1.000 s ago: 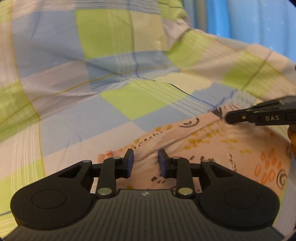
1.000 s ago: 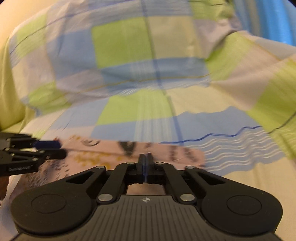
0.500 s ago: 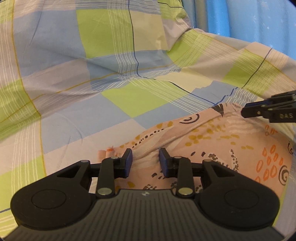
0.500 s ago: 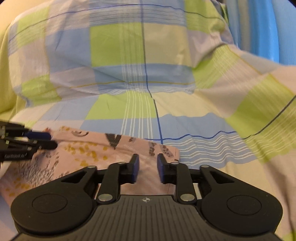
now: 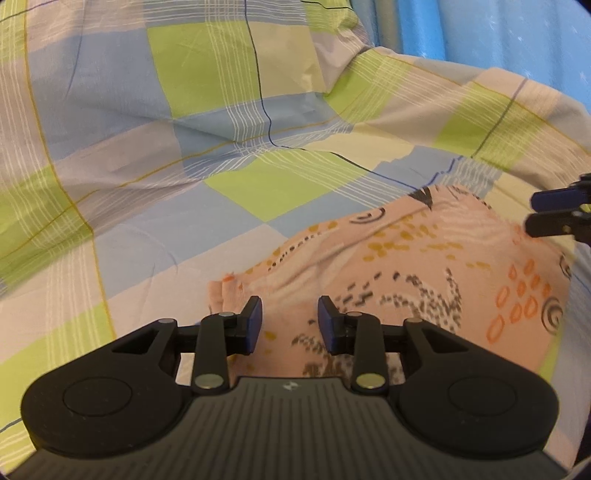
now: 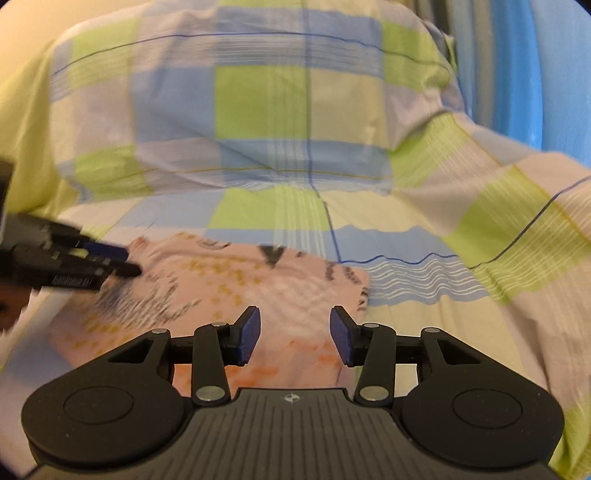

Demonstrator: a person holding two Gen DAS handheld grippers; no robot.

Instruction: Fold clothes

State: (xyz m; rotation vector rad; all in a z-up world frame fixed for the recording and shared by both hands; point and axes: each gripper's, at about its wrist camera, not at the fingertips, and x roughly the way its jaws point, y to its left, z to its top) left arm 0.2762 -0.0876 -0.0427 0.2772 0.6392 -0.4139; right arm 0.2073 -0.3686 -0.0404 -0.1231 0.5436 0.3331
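A folded pink garment with orange, yellow and dark prints lies on a checked bedsheet. My left gripper stands open just above the garment's near left part, nothing between its fingers. In the right wrist view the same garment lies low in the middle, and my right gripper is open over its near right part, holding nothing. The right gripper's tips show at the right edge of the left wrist view; the left gripper shows at the left of the right wrist view.
The checked sheet in green, blue and cream rises into a mound behind the garment. A blue curtain or wall stands at the back right. A plain yellow-green surface lies at the far left.
My right gripper was shut on the garment's edge a second ago; it has opened wide and drawn back. The garment has dropped flat. The left gripper stayed open and backed off slightly.
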